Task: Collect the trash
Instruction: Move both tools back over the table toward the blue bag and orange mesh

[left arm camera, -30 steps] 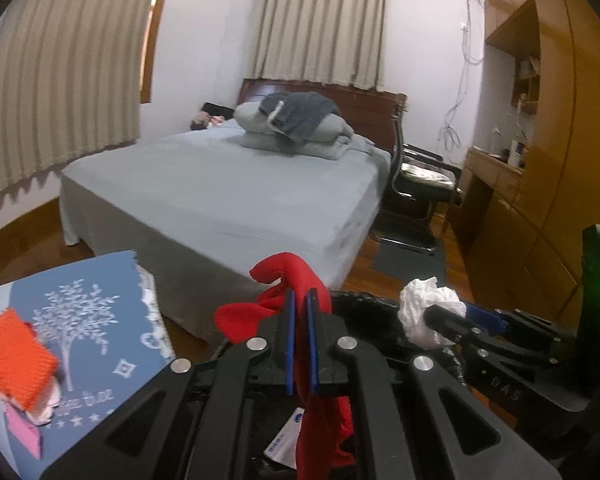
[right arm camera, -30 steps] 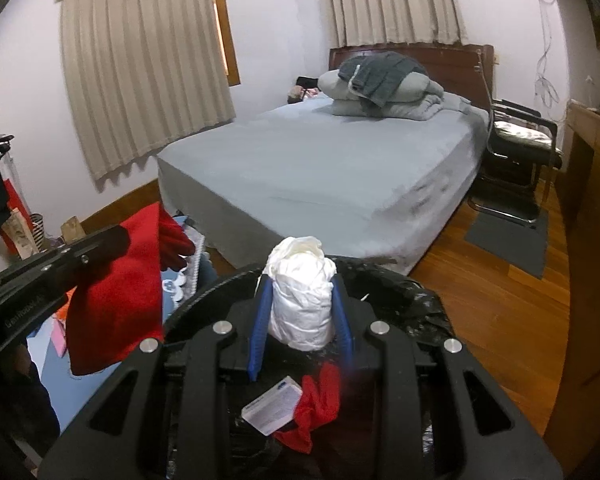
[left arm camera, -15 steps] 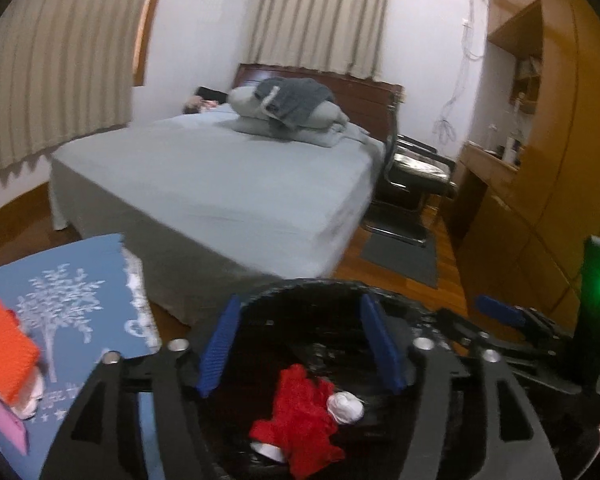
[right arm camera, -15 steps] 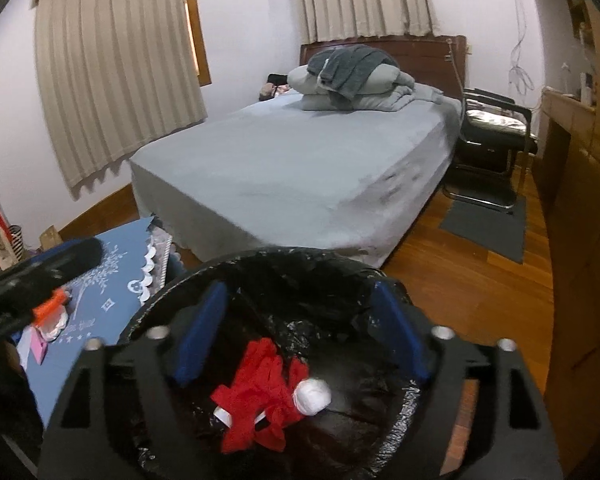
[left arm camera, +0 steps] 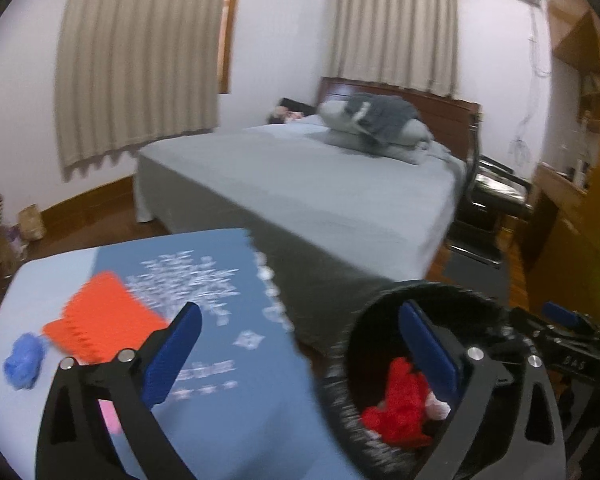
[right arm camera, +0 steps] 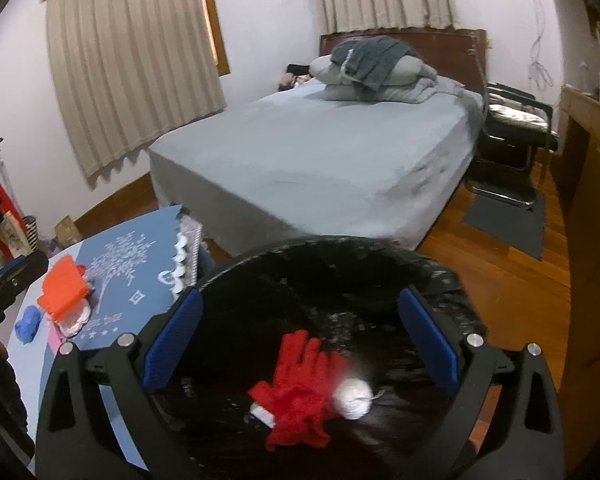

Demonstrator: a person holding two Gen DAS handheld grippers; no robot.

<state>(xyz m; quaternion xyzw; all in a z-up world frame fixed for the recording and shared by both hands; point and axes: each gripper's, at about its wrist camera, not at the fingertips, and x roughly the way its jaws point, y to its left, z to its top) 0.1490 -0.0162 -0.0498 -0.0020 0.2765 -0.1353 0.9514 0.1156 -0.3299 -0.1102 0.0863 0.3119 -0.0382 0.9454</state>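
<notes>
Now both your claws hang released with nothing between the pads, their jaws having just been opening. Your right gripper (right arm camera: 300, 340) sits over the black-lined bin (right arm camera: 440, 276), where the red glove (right arm camera: 300, 384) and white wad (right arm camera: 354, 398) lie below it. Your left gripper (left arm camera: 298, 352) points toward the blue-clothed table (left arm camera: 228, 392), likely for the orange piece (left arm camera: 100, 316), though blur hides details.

Crumpled red glove (right arm camera: 298, 390) and white paper wad (right arm camera: 355, 399), touching, inside the black-lined bin (right arm camera: 440, 276).
</notes>
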